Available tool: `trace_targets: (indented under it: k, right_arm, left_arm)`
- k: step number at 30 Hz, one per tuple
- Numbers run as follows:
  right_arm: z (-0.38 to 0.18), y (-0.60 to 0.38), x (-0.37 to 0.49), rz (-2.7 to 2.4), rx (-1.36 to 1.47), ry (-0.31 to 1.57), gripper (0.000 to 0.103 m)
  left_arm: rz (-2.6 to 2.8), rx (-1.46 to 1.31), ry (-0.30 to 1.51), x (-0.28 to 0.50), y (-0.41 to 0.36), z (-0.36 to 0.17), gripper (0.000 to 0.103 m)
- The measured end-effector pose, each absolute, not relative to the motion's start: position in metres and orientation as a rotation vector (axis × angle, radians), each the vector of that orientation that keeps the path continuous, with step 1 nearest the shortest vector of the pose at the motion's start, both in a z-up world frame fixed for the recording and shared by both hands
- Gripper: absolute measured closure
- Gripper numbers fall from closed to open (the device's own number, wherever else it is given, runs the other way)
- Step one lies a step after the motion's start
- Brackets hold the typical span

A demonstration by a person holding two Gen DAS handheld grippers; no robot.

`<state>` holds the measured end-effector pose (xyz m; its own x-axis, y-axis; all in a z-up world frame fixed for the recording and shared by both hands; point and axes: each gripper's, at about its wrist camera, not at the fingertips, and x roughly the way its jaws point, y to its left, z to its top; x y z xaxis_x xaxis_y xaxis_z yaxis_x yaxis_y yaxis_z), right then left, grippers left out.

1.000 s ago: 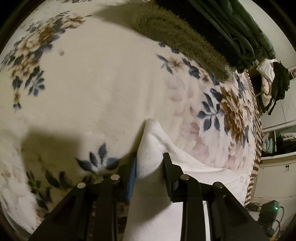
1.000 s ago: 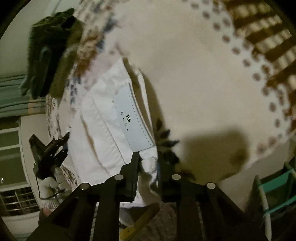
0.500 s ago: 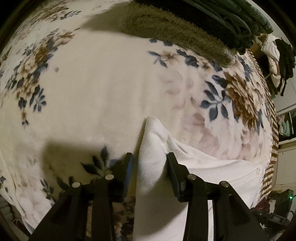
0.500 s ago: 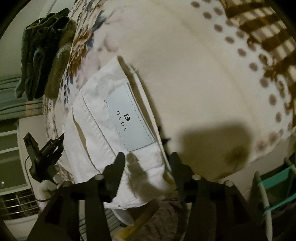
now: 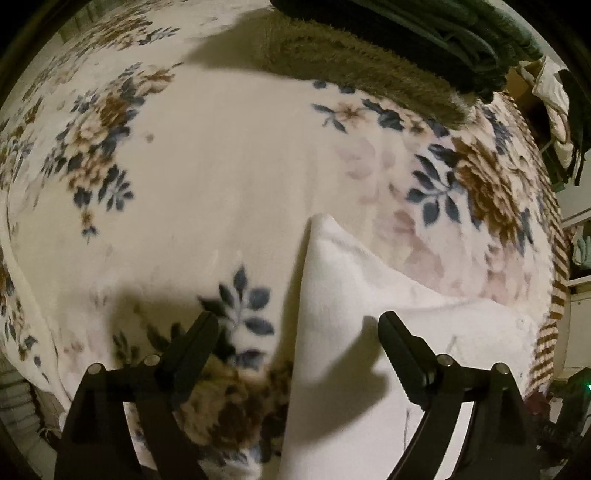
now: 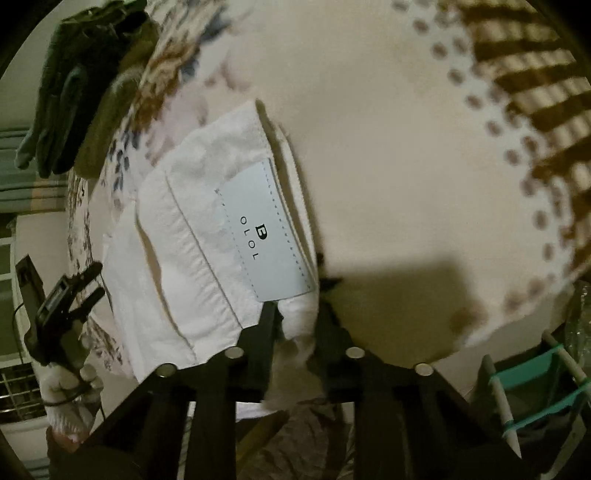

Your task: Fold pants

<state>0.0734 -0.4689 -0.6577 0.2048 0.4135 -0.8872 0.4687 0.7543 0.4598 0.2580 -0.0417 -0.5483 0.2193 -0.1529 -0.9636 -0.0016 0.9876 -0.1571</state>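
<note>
The white pants lie folded on a floral blanket, one pointed corner towards the middle of the bed. My left gripper hangs just above that corner. Its jaws are opening and stand wide, and the cloth under the gap touches neither pad. In the right wrist view the pants show a pale grey label by the waistband. My right gripper is closing, its pads pinching the waistband corner below the label. The left gripper shows at that view's left edge, held by a gloved hand.
A stack of folded dark green clothes and a fuzzy olive cloth lie at the far side of the bed. A brown checked border runs along the blanket's edge. A teal frame stands off the bed at the lower right.
The left jaws have spread wide and let go of the pants' corner, and the gripper has lifted a little. The right jaws opened, then closed again on the waistband corner.
</note>
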Motion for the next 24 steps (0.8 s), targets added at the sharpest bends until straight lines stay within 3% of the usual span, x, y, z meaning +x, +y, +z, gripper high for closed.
trace_targets:
  k: [4,6,8,9,10,14,19,24]
  right_arm:
    - [-0.659,-0.470,0.068,-0.063,0.792,1.418,0.087]
    - [-0.664,-0.474,0.065,-0.054,0.875,1.409,0.083]
    - [-0.664,-0.480,0.057,-0.050,0.960,1.386,0.061]
    - [-0.661,-0.482,0.049,-0.045,1.013,1.361,0.043]
    - [-0.659,-0.482,0.043,-0.040,1.043,1.347,0.038]
    - [-0.661,-0.470,0.019,-0.016,1.113,1.337,0.036]
    - [-0.705,-0.426,0.013,0.091,1.200,1.417,0.036]
    - [-0.726,-0.401,0.031,0.136,1.239,1.344,0.033]
  left_arm:
    - [-0.125,-0.169,1.365,0.242,-0.037,-0.548,0.015]
    - [-0.125,-0.192,1.384,0.234,-0.034,-0.553,0.015]
    - [-0.136,-0.230,1.408,0.223,-0.029,-0.557,0.015]
    - [-0.138,-0.255,1.417,0.218,-0.026,-0.560,0.015]
    - [-0.145,-0.275,1.424,0.214,-0.024,-0.561,0.015]
    - [-0.183,-0.356,1.458,0.195,-0.020,-0.569,0.015]
    - [-0.220,-0.403,1.517,0.180,-0.019,-0.584,0.015]
    - [-0.252,-0.397,1.536,0.180,-0.026,-0.594,0.015]
